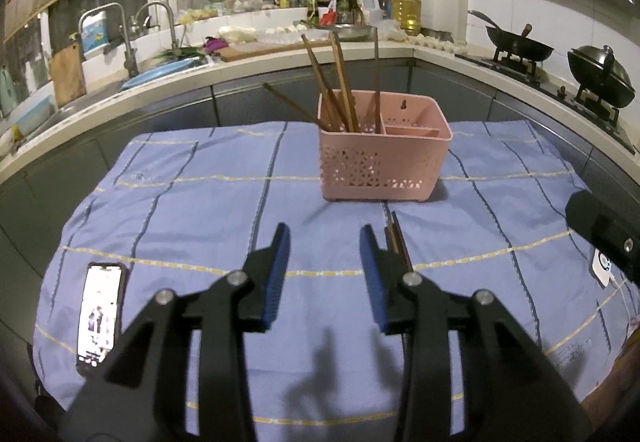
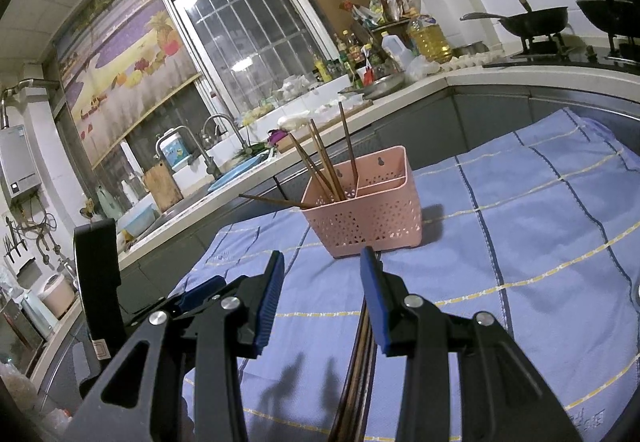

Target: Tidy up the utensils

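Note:
A pink perforated utensil basket (image 1: 382,158) stands upright on the blue checked cloth, with several brown chopsticks (image 1: 340,82) leaning in its left compartment; its right compartments look empty. It also shows in the right wrist view (image 2: 364,216). More brown chopsticks (image 1: 396,242) lie on the cloth in front of the basket, partly hidden by my left gripper's right finger; in the right wrist view they lie (image 2: 358,362) under my right gripper. My left gripper (image 1: 324,238) is open and empty above the cloth. My right gripper (image 2: 322,262) is open and empty, tilted, above the lying chopsticks.
A lit phone (image 1: 100,314) lies on the cloth (image 1: 200,210) at the left. A small white device (image 1: 602,268) lies at the right edge. Behind runs a counter with a sink (image 1: 120,82), bottles and woks (image 1: 520,46). The left gripper's body (image 2: 98,282) stands left in the right wrist view.

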Action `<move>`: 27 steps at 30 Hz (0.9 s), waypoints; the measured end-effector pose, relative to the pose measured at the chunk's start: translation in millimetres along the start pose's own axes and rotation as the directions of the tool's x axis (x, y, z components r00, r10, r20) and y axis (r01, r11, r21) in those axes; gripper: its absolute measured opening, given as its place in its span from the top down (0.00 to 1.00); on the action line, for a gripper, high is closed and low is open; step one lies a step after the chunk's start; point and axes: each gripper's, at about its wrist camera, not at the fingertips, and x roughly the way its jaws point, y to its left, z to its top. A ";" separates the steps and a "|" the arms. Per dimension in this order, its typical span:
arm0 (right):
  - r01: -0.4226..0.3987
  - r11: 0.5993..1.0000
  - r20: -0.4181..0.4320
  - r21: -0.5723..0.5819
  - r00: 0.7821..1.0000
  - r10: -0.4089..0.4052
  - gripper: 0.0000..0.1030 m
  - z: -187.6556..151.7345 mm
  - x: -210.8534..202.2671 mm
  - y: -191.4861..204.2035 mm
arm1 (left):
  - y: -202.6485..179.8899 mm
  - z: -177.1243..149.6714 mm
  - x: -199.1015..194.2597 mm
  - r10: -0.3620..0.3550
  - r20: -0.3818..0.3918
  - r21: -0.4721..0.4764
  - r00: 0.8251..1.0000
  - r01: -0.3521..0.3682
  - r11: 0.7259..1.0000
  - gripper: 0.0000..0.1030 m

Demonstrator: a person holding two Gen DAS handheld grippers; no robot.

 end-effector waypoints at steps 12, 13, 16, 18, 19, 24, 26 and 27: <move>0.002 1.000 -0.007 0.002 1.000 -0.002 0.61 -4.5 4.5 -0.7 | -0.3 -1.8 1.6 0.000 -0.005 0.001 1.000 0.000 1.000 0.67; 0.003 1.000 -0.007 0.001 1.000 -0.003 0.61 -4.3 4.5 -0.6 | 0.8 -3.4 3.0 -0.001 -0.007 0.001 1.000 0.001 1.000 0.67; 0.003 1.000 -0.009 0.003 1.000 -0.003 0.61 -8.0 5.6 -1.5 | 3.1 -8.6 6.7 -0.001 -0.013 0.003 1.000 0.001 1.000 0.67; 0.004 1.000 -0.010 0.003 1.000 -0.004 0.61 -9.9 5.7 -1.8 | 2.6 -8.9 8.9 0.000 -0.017 0.002 1.000 0.000 1.000 0.67; 0.004 1.000 -0.009 0.003 1.000 -0.004 0.61 -7.7 5.6 -1.6 | 2.8 -10.2 9.4 0.001 -0.020 0.002 1.000 -0.001 1.000 0.67; 0.004 1.000 -0.012 0.006 1.000 -0.003 0.61 -9.0 6.4 -1.9 | 1.4 -10.7 9.1 0.003 -0.023 0.006 1.000 -0.003 1.000 0.67; 0.005 1.000 -0.016 0.007 1.000 -0.005 0.61 -14.3 8.3 -4.0 | 1.9 -10.1 8.7 0.002 -0.024 0.006 1.000 -0.002 1.000 0.67; 0.006 1.000 -0.018 0.007 1.000 -0.006 0.61 -16.3 9.4 -4.6 | 1.1 -9.4 8.6 0.003 -0.025 0.006 1.000 -0.003 1.000 0.67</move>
